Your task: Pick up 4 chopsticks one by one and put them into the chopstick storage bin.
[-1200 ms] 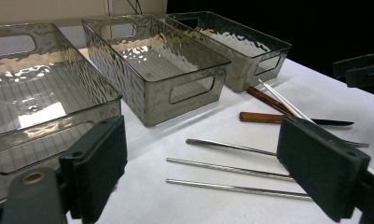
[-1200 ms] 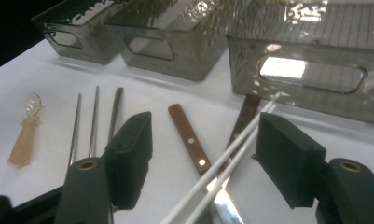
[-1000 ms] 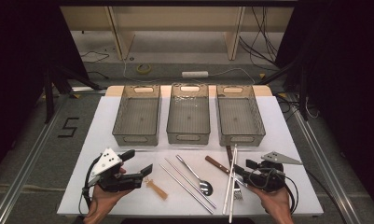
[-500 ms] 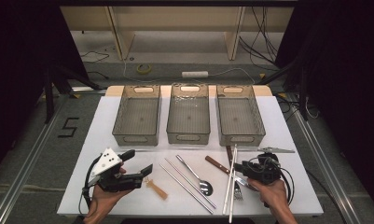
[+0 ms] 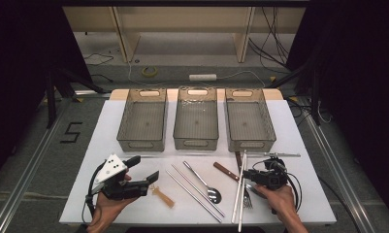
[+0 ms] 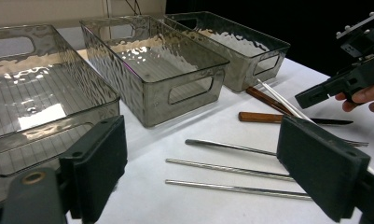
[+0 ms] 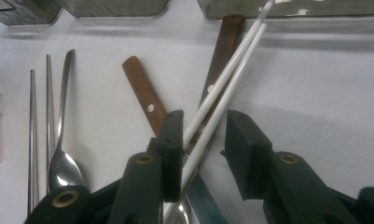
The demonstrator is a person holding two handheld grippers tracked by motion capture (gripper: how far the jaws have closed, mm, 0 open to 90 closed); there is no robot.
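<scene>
A lab: black curtains [image 5: 17,73], floor rails [image 5: 29,170], loose cables [image 5: 269,29] around a white table [image 5: 109,121].

Two long white chopsticks [image 5: 241,187] lie side by side on the white table, near the right front. They are thin and straight. Their far tips point toward the right bin and touch each other. They rest on top of two knives with brown wooden handles [image 7: 142,88].

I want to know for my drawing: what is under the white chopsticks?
Under the white chopsticks lie two wooden handles and a shiny blade. The right gripper straddles them and covers the rest.
</scene>
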